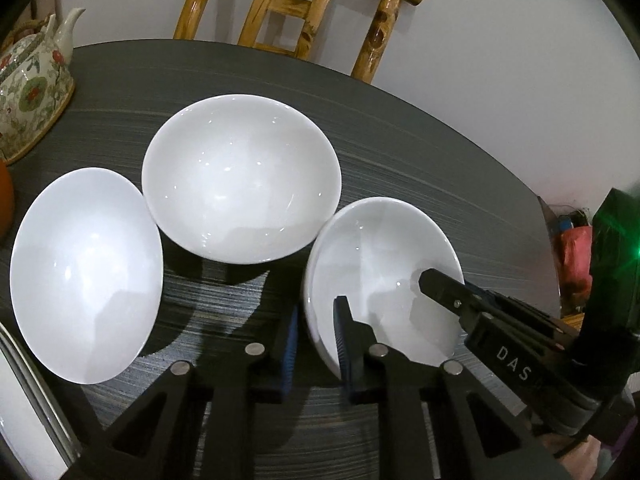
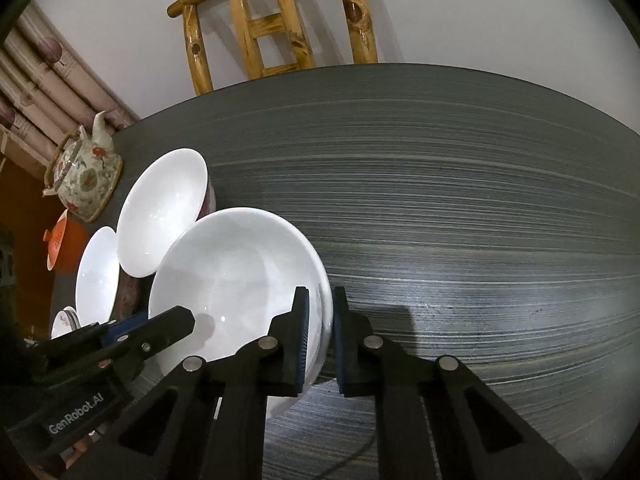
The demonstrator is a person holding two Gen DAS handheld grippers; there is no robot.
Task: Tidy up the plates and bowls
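Three bowls sit on the bench (image 1: pixel 400 152). The nearest bowl (image 1: pixel 380 280) has its rim between the fingers of the left gripper (image 1: pixel 316 344) on one side and the right gripper (image 2: pixel 320 336) on the other. Ahead and left of the left gripper lies the middle bowl (image 1: pixel 240 176), with the far bowl (image 1: pixel 84 276) further left. A teapot (image 1: pixel 32 80) stands beyond them, and a chair (image 1: pixel 296 12) behind the bench.

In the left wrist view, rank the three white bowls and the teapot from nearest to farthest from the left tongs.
1. Right bowl, rim clamped in the left tongs.
2. Left bowl and middle bowl: too close to call.
3. Teapot, far left table edge.
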